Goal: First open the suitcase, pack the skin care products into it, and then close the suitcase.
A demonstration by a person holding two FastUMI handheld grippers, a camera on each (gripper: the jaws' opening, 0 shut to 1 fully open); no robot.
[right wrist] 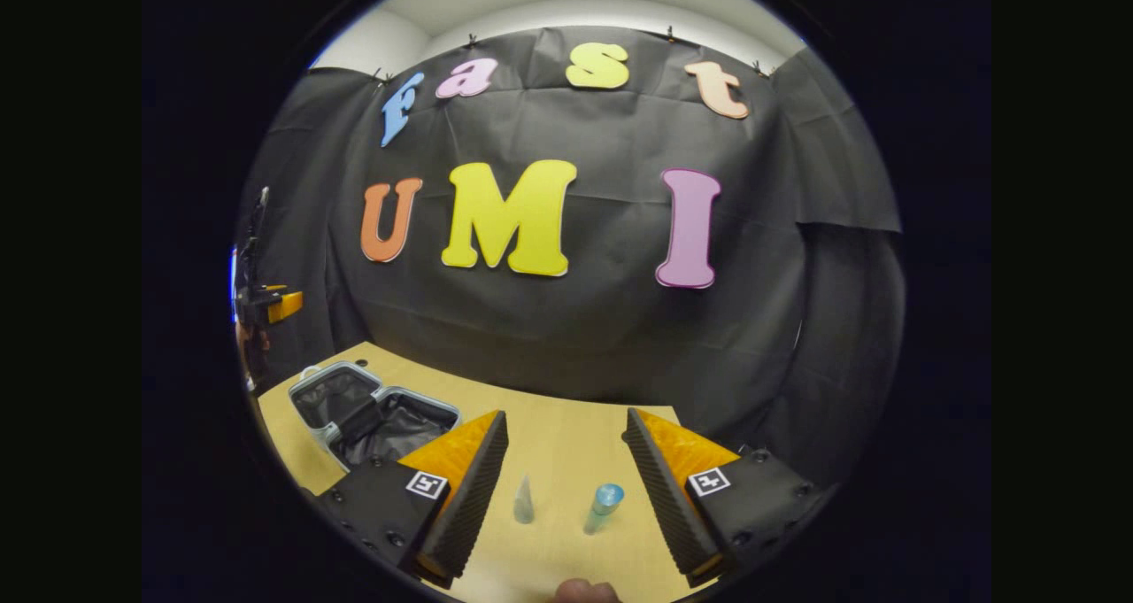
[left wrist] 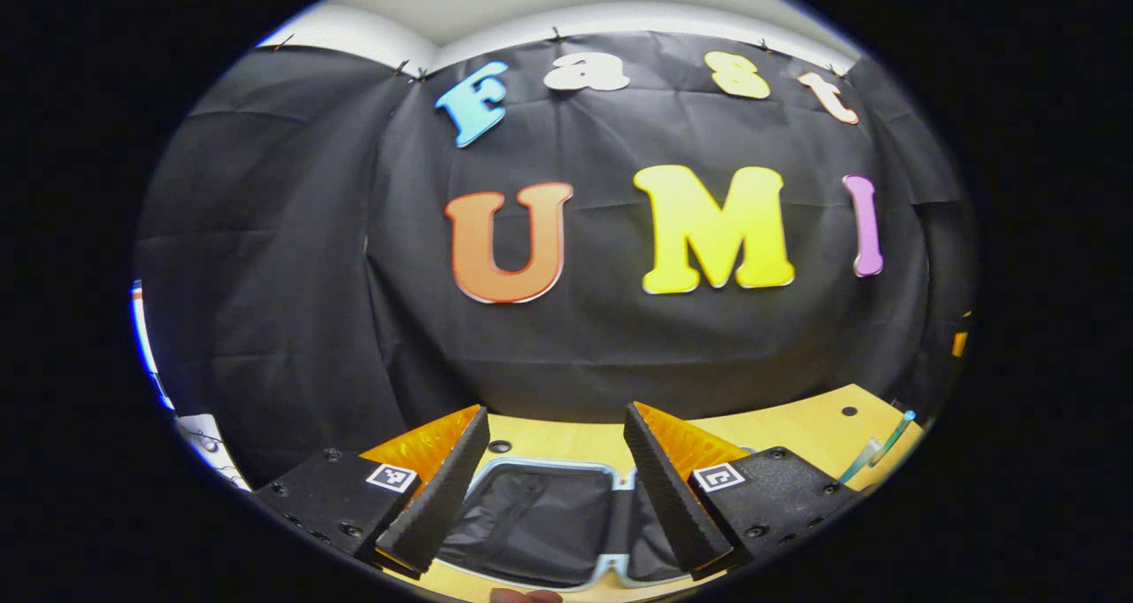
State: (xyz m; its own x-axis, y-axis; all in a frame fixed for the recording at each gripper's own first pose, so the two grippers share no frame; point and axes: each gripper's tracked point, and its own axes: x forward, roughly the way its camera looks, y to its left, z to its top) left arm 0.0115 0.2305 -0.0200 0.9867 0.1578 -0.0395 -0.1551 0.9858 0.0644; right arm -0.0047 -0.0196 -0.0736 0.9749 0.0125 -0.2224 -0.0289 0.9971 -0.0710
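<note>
Wooden tabletop point(right wrist: 566, 444) holds an open suitcase point(right wrist: 372, 413) and two small bottles point(right wrist: 602, 506); no writing shows; both hand-held grippers point(left wrist: 556, 488) point(right wrist: 566, 488) gape wide.

suitcase point(right wrist: 372, 417) on table point(right wrist: 566, 435), left of tubes point(right wrist: 602, 506)

Pale grey-framed hard suitcase point(right wrist: 372, 413) lying open, lining black. Light tan wooden table point(right wrist: 566, 444). Clear tapered small tube point(right wrist: 524, 500); clear slim tube point(right wrist: 603, 507) with light blue cap.
</note>
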